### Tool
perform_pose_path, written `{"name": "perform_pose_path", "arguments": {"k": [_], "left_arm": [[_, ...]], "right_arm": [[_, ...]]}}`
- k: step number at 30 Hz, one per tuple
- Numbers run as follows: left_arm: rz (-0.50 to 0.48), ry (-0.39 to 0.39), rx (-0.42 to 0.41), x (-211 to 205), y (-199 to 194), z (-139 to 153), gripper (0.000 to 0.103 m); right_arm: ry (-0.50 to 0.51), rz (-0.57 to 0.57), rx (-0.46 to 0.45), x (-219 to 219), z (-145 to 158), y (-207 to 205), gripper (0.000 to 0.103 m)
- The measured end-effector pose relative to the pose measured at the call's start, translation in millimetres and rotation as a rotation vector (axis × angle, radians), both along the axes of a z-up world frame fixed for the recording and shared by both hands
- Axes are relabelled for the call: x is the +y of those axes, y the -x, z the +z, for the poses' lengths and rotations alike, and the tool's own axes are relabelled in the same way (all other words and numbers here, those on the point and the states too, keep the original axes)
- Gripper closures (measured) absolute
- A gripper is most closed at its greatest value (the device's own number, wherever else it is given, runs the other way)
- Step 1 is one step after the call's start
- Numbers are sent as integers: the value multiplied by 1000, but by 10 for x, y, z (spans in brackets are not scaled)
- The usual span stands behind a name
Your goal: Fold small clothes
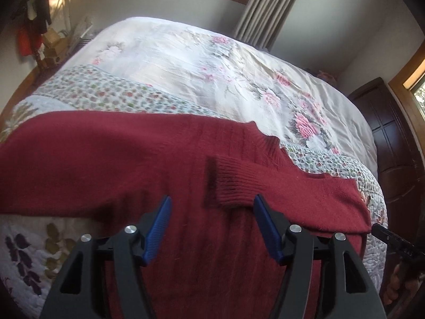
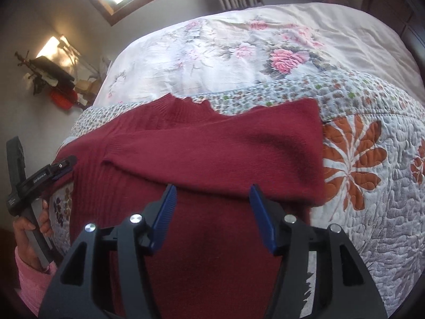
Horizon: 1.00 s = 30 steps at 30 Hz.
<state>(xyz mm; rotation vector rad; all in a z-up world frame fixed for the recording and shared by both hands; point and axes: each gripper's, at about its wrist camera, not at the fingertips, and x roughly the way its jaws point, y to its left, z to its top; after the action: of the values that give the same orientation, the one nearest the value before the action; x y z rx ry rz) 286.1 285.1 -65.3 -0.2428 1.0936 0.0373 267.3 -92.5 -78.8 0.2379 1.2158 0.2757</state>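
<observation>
A dark red knit sweater (image 1: 119, 159) lies spread on the bed, its ribbed collar (image 1: 268, 143) at the far edge. One sleeve is folded in across the body, and its ribbed cuff (image 1: 233, 186) lies just ahead of my left gripper (image 1: 211, 202). That gripper hovers over the sweater, open and holding nothing. In the right wrist view the same sweater (image 2: 212, 146) shows the folded sleeve crossing just ahead of my right gripper (image 2: 212, 190), also open and empty. The left gripper (image 2: 65, 162) appears at the sweater's left edge, held by a hand (image 2: 29, 234).
A floral quilt (image 2: 372, 172) and a pale flowered bedspread (image 1: 186, 61) cover the bed. A dark wooden cabinet (image 1: 393, 143) stands to the right of the bed, grey curtains (image 1: 268, 8) hang behind it, and cluttered items (image 2: 55, 85) sit at its left side.
</observation>
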Motion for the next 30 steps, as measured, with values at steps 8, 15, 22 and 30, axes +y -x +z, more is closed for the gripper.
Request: {"name": "perform_pose_path", "arguments": {"k": [8,15,22,30], "left_arm": [[227,-57,56,1316,903,74,32],[428,96,57,2327,1561,-4,32],[552,264,-12,2976,1828,-11,32],[599,375,-15,3362,1744,-185,32]], "right_arm": [[7,189,29,1078,-41,153,38],[12,317,48,1943,-113,247,36],[75,339,56,2431,-204,224,36],[85,361,49,2963,-233,0,36]]}}
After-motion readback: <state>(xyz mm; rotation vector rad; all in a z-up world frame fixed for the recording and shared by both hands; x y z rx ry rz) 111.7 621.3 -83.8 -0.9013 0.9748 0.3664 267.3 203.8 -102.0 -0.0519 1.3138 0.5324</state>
